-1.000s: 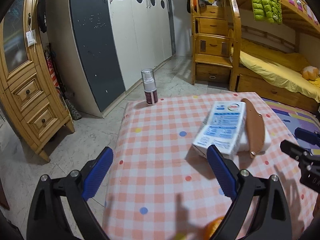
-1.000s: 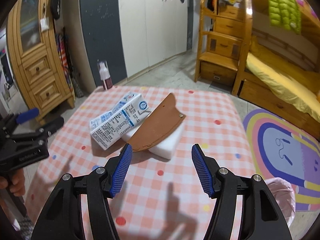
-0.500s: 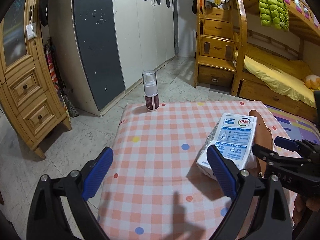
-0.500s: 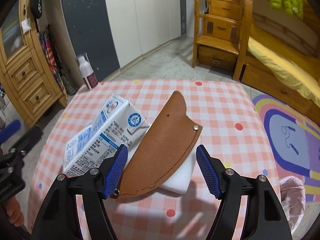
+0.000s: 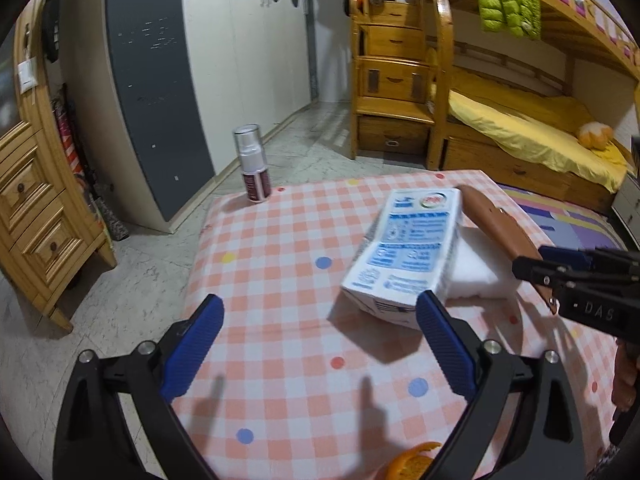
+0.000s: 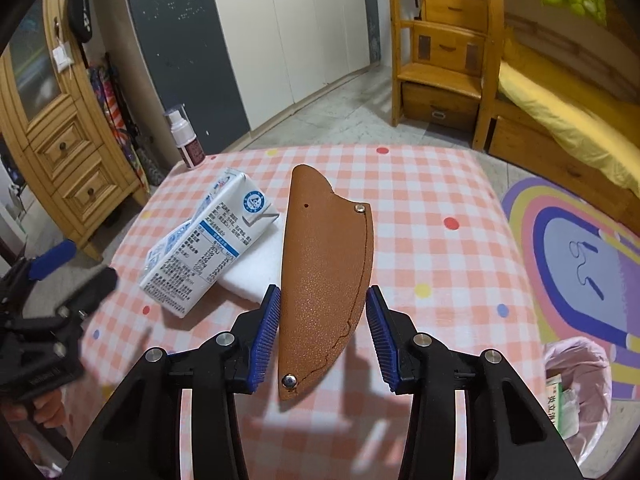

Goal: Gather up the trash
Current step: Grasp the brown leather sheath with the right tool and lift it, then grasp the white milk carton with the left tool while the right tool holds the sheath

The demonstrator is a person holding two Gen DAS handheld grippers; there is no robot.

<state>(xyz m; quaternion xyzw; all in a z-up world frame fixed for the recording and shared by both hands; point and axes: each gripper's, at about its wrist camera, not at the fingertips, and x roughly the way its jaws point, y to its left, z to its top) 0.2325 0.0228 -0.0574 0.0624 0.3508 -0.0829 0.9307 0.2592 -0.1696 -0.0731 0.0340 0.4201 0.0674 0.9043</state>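
A brown leather sheath [image 6: 326,264] lies across a white foam block [image 6: 256,276] on the checked tablecloth [image 6: 440,264]. My right gripper [image 6: 322,312] has its blue pads on either side of the sheath's near end, narrowly open, with small gaps. A white and blue milk carton [image 6: 208,248] leans on the foam's left side. In the left wrist view the carton [image 5: 408,256] sits ahead and right of my open, empty left gripper [image 5: 320,344], its right pad [image 5: 444,344] near the carton's corner. Orange peel [image 5: 412,460] lies at the near edge.
A spray bottle [image 5: 253,164] stands at the table's far left corner. A pink-lined trash bin [image 6: 576,388] with rubbish stands on the floor right of the table. A wooden cabinet [image 5: 36,216], wardrobe and bunk bed [image 5: 520,128] surround the table.
My right gripper has moved forward and down and its pads have narrowed around the sheath's near end. My left gripper has drawn closer to the milk carton.
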